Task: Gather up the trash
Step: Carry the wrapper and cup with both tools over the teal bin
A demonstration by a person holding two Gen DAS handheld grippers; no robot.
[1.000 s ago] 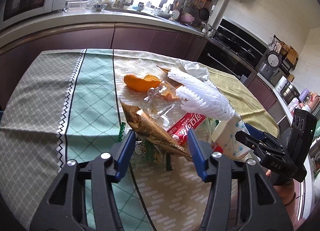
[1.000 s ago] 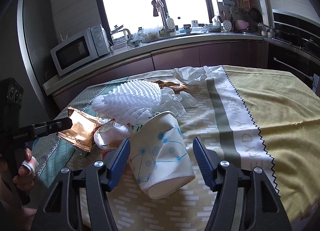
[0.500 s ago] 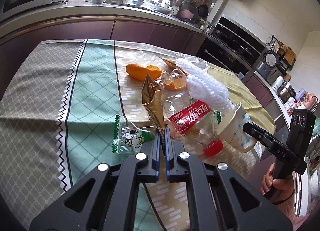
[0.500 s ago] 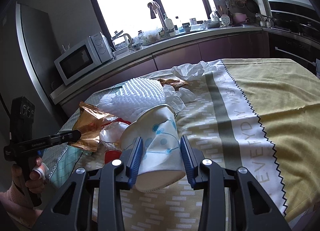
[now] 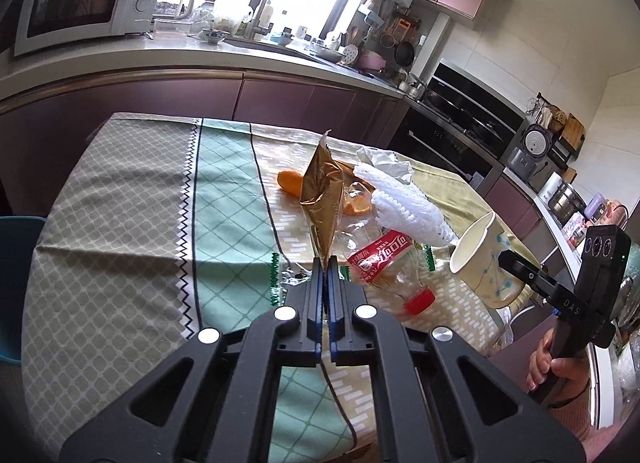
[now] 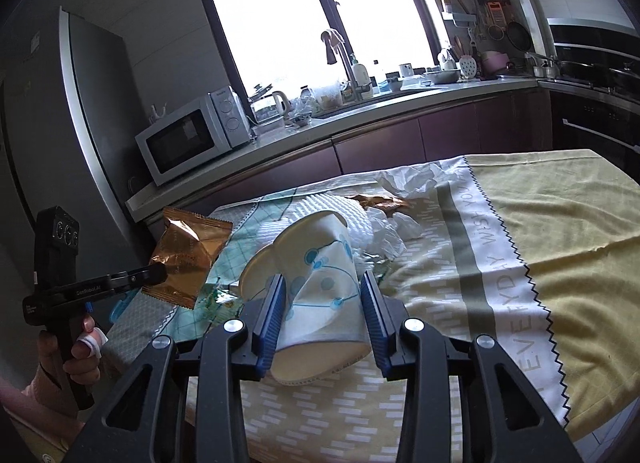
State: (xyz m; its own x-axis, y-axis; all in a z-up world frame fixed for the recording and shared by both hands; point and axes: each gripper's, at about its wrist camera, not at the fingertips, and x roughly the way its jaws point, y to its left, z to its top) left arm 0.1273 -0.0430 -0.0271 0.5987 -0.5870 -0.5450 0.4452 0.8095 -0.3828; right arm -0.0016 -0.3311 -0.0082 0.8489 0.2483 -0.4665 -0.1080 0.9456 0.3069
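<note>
In your left wrist view, your left hand-held gripper (image 5: pixel 325 267) is pressed together on the lower corner of a crinkled gold foil snack wrapper (image 5: pixel 323 193), which stands upright above the patterned cloth-covered surface (image 5: pixel 132 215). Just beside it lie a crushed clear plastic bottle with a red label and red cap (image 5: pixel 384 263), a white foam fruit net (image 5: pixel 408 207) and an orange peel (image 5: pixel 290 181). In your right wrist view, your right hand-held gripper (image 6: pixel 323 305) pinches a white paper cup with blue dots (image 6: pixel 320 283), tilted on its side, clear of the cloth; the gold wrapper hangs to the left.
</note>
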